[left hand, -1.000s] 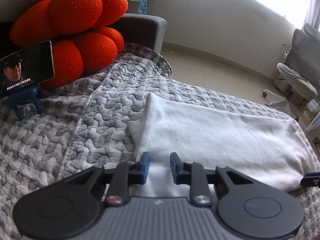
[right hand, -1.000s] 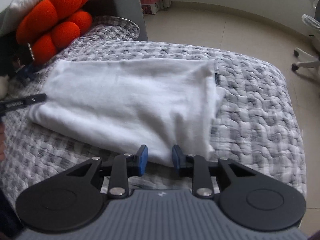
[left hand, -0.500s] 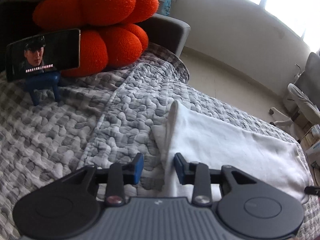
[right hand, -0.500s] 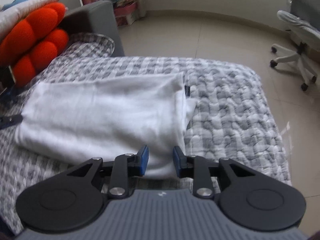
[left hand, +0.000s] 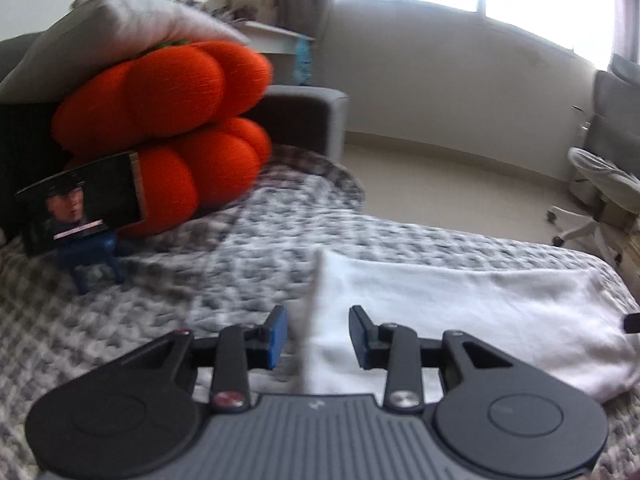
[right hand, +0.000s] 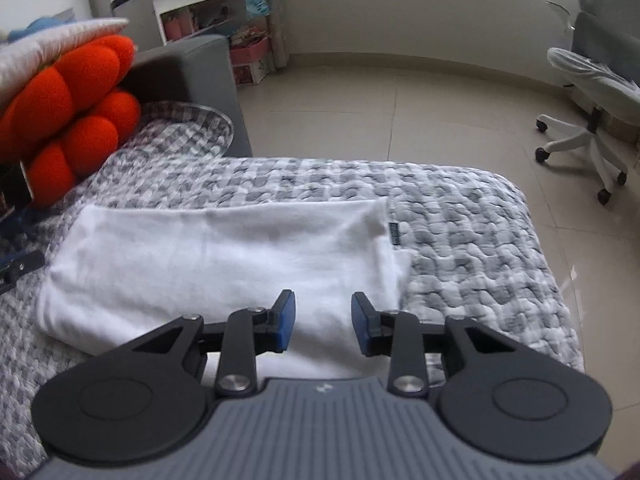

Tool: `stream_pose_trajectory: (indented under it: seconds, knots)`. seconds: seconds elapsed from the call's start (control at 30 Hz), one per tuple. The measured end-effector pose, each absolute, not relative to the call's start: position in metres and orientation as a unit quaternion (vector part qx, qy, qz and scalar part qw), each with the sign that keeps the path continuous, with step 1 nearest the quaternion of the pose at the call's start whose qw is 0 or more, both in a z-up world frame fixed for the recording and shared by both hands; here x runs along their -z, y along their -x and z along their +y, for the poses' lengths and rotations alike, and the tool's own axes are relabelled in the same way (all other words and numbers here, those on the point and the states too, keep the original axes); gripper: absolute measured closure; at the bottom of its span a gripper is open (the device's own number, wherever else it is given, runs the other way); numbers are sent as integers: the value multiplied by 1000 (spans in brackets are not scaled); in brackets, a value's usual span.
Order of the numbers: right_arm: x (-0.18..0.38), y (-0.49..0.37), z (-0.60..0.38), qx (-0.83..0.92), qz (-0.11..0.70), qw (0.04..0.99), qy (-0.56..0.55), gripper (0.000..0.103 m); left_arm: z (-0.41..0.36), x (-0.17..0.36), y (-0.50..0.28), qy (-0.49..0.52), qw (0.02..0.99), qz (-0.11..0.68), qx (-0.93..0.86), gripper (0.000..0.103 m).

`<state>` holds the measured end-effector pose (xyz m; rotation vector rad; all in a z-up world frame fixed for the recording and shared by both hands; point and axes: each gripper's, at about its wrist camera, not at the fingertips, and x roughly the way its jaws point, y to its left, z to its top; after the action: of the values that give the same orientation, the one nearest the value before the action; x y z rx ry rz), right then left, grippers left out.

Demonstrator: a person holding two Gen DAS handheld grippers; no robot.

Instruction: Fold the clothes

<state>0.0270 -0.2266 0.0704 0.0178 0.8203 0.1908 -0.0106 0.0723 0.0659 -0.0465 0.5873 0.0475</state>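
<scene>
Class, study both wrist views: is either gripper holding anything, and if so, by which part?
Nothing is held. The left gripper and right gripper have just been opening; both stand open above the folded white garment, pads not pressing it.

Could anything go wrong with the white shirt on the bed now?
Maybe. Both tools have just been opening: the left tool and right tool grip nothing, so the folded white garment lies loose. Its right edge looks uneven, one layer poking out near the dark label, so the next fold may turn out crooked. The phone on its blue stand stands close on the bumpy grey quilt; a careless swing could tip it.
</scene>
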Motion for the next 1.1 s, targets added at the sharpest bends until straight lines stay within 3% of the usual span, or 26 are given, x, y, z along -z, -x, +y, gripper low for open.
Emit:
stream_pose_trajectory:
  seconds: [0.6, 1.1]
  knots:
    - [-47, -35, -202, -101, 445, 890, 13, 64, -17, -28, 11, -95, 935, 326, 107, 58]
    - [-49, -34, -201, -103, 443, 890, 15, 60, -23, -30, 23, -98, 926, 334, 143, 48]
